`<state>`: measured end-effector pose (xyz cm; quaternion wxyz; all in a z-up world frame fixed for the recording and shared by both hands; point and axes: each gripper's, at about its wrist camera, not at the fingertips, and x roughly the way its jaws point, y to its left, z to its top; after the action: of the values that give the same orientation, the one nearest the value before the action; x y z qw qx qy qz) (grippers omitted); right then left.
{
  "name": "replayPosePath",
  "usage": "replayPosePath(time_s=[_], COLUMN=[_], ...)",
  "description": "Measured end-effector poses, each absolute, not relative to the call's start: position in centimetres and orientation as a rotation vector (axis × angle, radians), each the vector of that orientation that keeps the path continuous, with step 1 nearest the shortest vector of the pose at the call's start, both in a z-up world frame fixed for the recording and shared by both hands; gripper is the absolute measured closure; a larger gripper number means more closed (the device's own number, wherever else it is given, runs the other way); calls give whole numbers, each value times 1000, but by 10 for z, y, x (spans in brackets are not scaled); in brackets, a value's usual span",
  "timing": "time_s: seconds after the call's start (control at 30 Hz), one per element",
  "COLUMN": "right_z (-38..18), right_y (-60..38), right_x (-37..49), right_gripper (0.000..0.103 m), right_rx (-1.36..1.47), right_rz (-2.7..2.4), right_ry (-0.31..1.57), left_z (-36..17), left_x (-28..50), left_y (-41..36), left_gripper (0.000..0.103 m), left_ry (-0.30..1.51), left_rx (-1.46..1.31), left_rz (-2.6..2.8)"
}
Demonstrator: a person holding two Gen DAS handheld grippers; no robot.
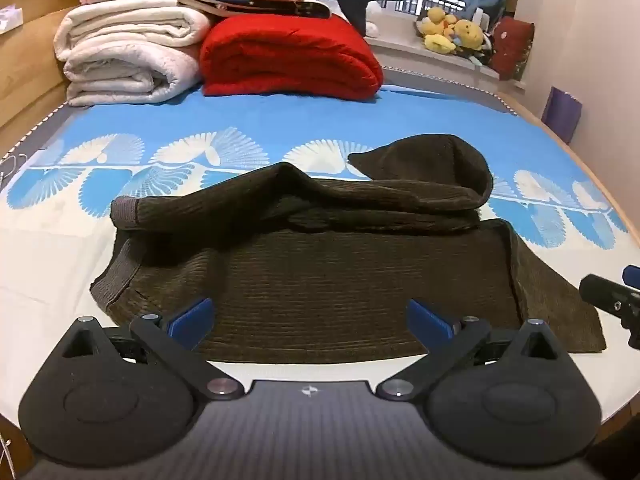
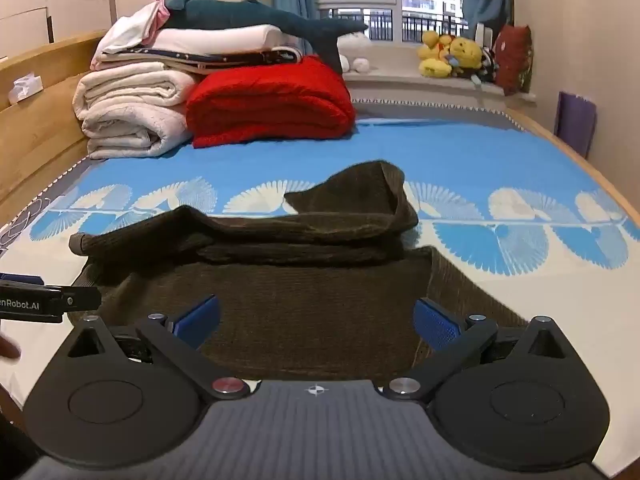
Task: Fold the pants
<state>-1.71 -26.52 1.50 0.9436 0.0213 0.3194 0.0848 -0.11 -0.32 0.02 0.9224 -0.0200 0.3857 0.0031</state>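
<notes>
Dark brown corduroy pants [image 1: 320, 280] lie partly folded on the bed, with one leg bunched across the far side and a ribbed cuff [image 1: 124, 210] at the left. They also show in the right wrist view [image 2: 300, 300]. My left gripper [image 1: 310, 318] is open and empty, hovering over the near edge of the pants. My right gripper [image 2: 316, 322] is open and empty, over the near right part of the pants. The right gripper shows at the right edge of the left wrist view [image 1: 616, 296]; the left gripper shows at the left edge of the right wrist view [image 2: 44, 300].
The bed sheet [image 1: 280, 120] is blue and white. Folded white blankets [image 1: 128, 56] and a red quilt [image 1: 288, 56] are stacked at the far left, a plush shark [image 2: 260, 16] on top. Plush toys [image 2: 452, 56] sit on the window sill. A wooden bed frame [image 2: 36, 120] runs along the left.
</notes>
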Motion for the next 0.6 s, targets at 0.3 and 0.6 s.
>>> replayPosePath(time_s=[0.3, 0.6], right_z=[20, 19], right_y=[-273, -272], right_x=[-18, -22], right_gripper=[1, 1], right_rx=[65, 114], right_rz=[164, 143], right_ry=[605, 583], left_z=[4, 10], left_x=[-5, -5], left_y=[-4, 3], left_gripper=[0, 0], left_ry=[722, 731], left_rx=[18, -74], left_rz=[37, -14])
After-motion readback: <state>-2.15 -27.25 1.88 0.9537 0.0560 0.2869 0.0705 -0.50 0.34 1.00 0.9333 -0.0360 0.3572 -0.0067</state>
